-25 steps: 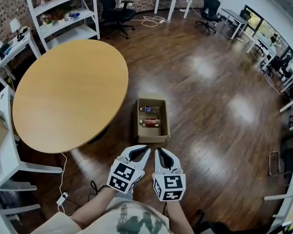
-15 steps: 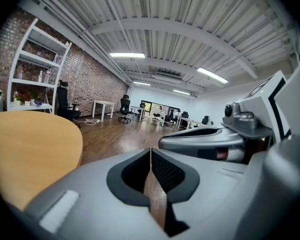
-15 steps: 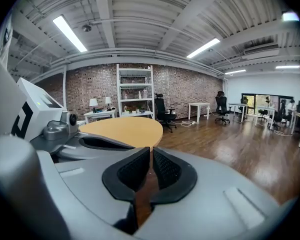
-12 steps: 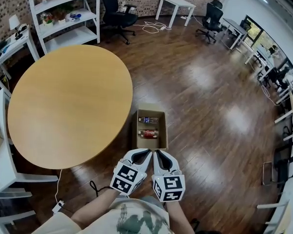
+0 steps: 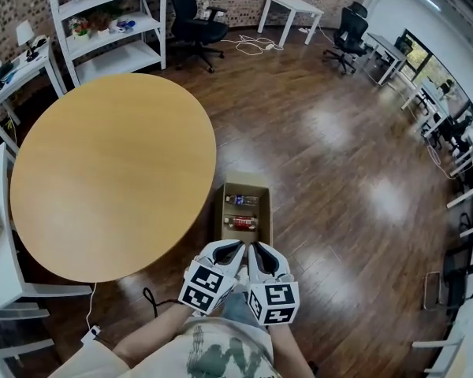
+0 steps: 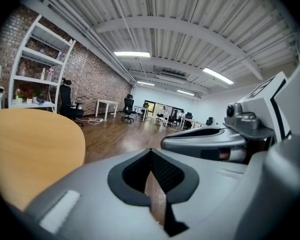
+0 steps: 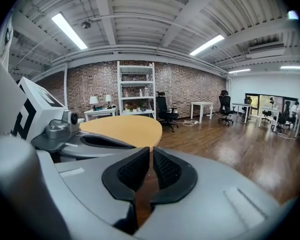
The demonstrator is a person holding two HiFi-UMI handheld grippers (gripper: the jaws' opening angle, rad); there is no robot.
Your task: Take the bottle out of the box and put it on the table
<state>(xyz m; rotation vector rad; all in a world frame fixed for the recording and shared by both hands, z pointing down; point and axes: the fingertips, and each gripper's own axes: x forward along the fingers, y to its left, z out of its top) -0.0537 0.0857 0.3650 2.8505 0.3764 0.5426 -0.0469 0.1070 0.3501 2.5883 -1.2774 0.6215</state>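
Observation:
An open cardboard box (image 5: 221, 215) stands on the wooden floor by the round table (image 5: 102, 172). Two bottles lie inside it: a blue-labelled one (image 5: 242, 200) at the far end and a red-labelled one (image 5: 241, 223) nearer me. My left gripper (image 5: 237, 246) and right gripper (image 5: 253, 247) are held side by side, their tips at the box's near edge in the picture, well above the floor. Both are shut with nothing between the jaws. The left gripper view shows its closed jaws (image 6: 151, 151) and the table (image 6: 30, 144). The right gripper view shows closed jaws (image 7: 151, 151).
The table's edge lies just left of the box. A white shelf unit (image 5: 110, 22) and an office chair (image 5: 197, 22) stand beyond the table. White desks (image 5: 0, 211) line the left side, and a cable (image 5: 146, 299) lies on the floor near my feet.
Both grippers have moved forward together, and the box now lies closer to their tips in the head view. Jaws stay shut.

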